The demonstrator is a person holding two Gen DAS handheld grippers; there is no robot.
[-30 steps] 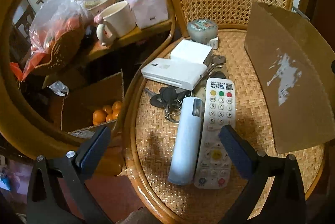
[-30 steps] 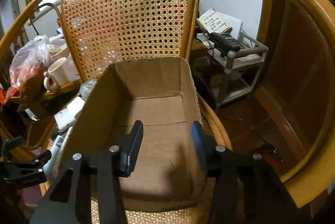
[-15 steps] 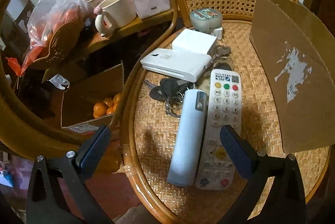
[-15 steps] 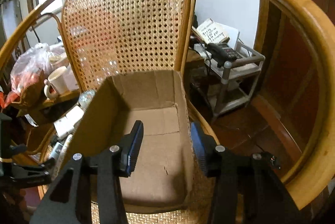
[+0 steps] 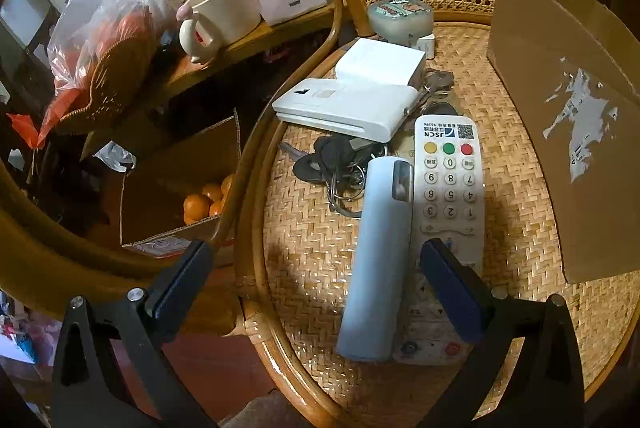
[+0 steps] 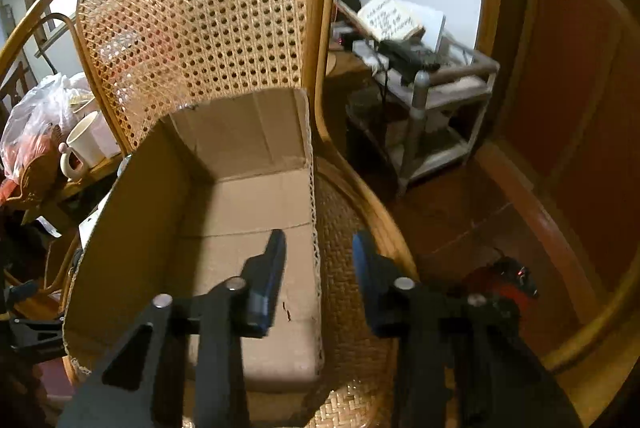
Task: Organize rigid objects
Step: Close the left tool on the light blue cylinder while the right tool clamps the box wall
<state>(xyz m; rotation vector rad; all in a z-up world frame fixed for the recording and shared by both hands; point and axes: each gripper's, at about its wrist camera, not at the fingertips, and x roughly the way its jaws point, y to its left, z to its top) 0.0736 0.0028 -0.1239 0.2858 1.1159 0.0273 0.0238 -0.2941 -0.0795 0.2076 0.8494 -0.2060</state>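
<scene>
Left gripper (image 5: 314,266): jaws wide apart and empty, hanging over the near part of the cane seat; its right finger overlaps the lower half of the white remote in the left wrist view, and contact cannot be told.
Right gripper (image 6: 318,260): jaws have just been closing but stand apart; the right wall of the cardboard box runs between the fingers with a gap on either side, nothing clamped.
Light blue case (image 5: 378,256): lies flat on the seat, lengthwise toward the chair back, just beside the white remote on its left.
White remote (image 5: 448,196): flat on the seat, buttons up, coloured keys at its far end.
Keys (image 5: 334,164): a dark bunch on rings, just beyond the blue case's far end, partly under the white flat device.
White flat device (image 5: 346,108): lies across the seat beyond the keys, with a white box (image 5: 380,64) touching its far side.
Round tin (image 5: 400,16): at the back of the seat, against the chair back.
Cardboard box (image 6: 248,208): open, nothing visible inside, stands on the right half of the chair seat (image 5: 308,252), well apart from the remote.
Mug (image 5: 222,14): cream, on a side table left of the chair, next to a plastic bag (image 5: 104,24).
Oranges (image 5: 204,202): in a carton on the floor below the table.
</scene>
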